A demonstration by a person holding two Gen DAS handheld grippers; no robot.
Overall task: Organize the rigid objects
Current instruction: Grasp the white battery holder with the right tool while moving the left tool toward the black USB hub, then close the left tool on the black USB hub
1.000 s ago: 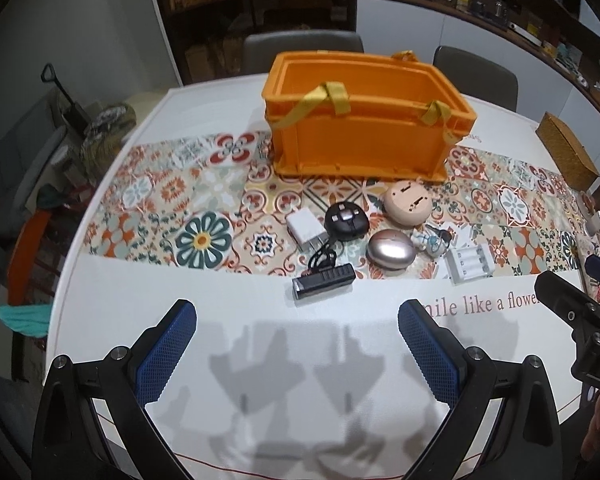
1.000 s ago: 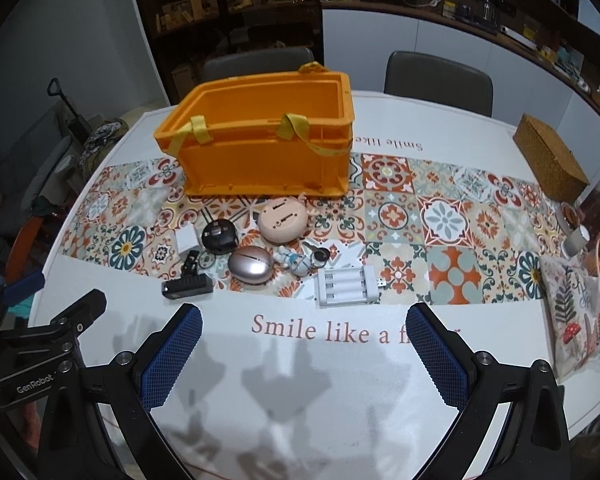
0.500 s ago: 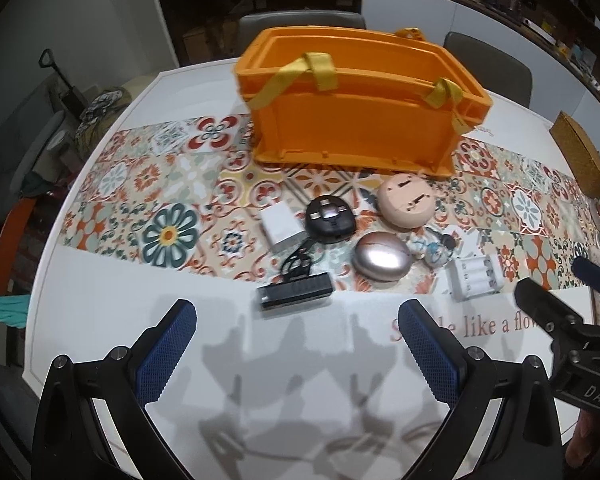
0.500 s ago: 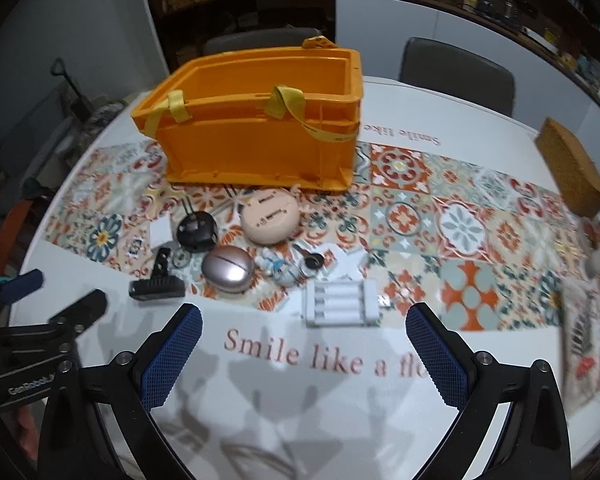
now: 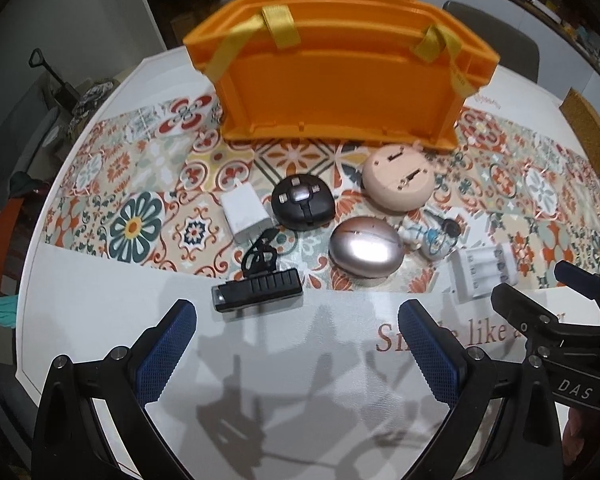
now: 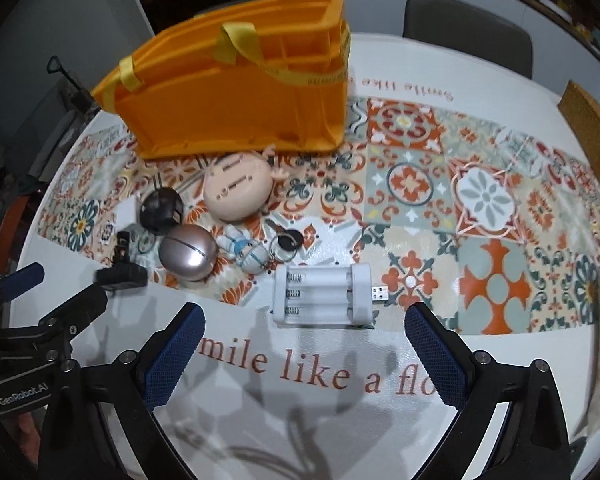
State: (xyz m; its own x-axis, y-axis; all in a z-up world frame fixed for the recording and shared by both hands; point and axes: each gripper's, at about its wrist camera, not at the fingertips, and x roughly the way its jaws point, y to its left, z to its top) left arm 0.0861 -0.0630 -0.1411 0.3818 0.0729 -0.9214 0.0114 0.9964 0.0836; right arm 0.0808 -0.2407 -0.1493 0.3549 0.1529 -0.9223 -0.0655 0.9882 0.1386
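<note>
An orange crate (image 5: 340, 88) with yellow straps stands at the back of the table; it also shows in the right wrist view (image 6: 236, 104). In front of it lie a white charger (image 5: 244, 212), a black round device (image 5: 303, 206), a pink round case (image 5: 398, 182), a metallic egg-shaped case (image 5: 365, 246), a black bar light (image 5: 258, 294), a small figurine keychain (image 6: 248, 252) and a white battery charger (image 6: 322, 294). My left gripper (image 5: 296, 348) is open just short of the bar light. My right gripper (image 6: 304, 352) is open just short of the battery charger.
A patterned runner (image 6: 488, 200) crosses the white table (image 5: 284, 392). A wicker box (image 6: 588, 132) sits at the far right. Grey chairs (image 6: 466, 24) stand behind the table. Each gripper shows at the edge of the other's view.
Both grippers have moved forward toward the row of small objects, which now look larger and closer. Both stay open. Nothing on the table has moved.
</note>
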